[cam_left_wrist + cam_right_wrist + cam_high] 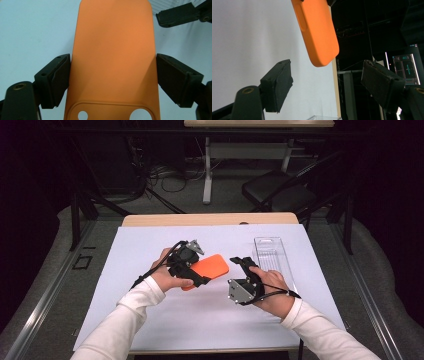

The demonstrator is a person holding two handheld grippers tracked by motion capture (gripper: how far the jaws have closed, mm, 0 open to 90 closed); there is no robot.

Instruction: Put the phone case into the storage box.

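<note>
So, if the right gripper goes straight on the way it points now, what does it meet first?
Probably the free end of the orange phone case, ahead of the right gripper; depth is unclear.

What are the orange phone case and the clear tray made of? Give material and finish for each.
Orange phone case, clamped in the left gripper: probably silicone or soft plastic, going by its matte, even surface without glare and its rounded edges. Clear tray: likely rigid transparent plastic, glossy; the white sheet shows through and its rims catch light.

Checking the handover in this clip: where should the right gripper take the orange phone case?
Probably the free rounded end of the orange phone case, jaws across its long edges; the left gripper already clamps the camera-cutout end, and that end points toward the open right gripper.
</note>
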